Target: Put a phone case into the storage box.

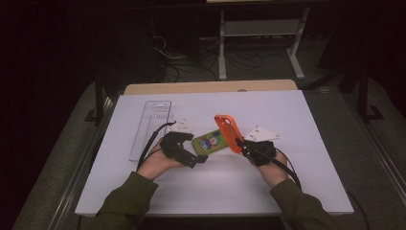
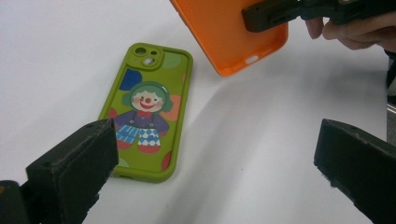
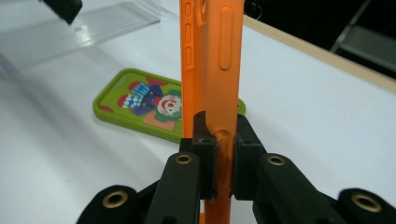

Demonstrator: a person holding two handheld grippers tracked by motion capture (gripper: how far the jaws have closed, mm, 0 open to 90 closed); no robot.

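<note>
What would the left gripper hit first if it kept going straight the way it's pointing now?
Probably the bare white table: the open left gripper aims down at it, with the green clown phone case just left of that line. The lifted orange case lies farther on; depth is uncertain.

Plain orange silicone phone case (image 3: pixel 212 70), uniform in colour with no print. Lime-green rounded phone case (image 2: pixel 144 114) bearing a cartoon clown: green hair, red nose, purple jacket, blue-and-white diamond-checked trousers, red shoes, amid blue, orange and red spots. Clear colourless plastic tray (image 1: pixel 151 127). White tabletop (image 1: pixel 297 158) edged by a pale wooden strip at the far side. Left claw (image 2: pixel 212 163) and right claw (image 3: pixel 224 154), both matte black; the right shows brass-coloured rivets. Olive-green sleeves (image 1: pixel 127 201).
</note>
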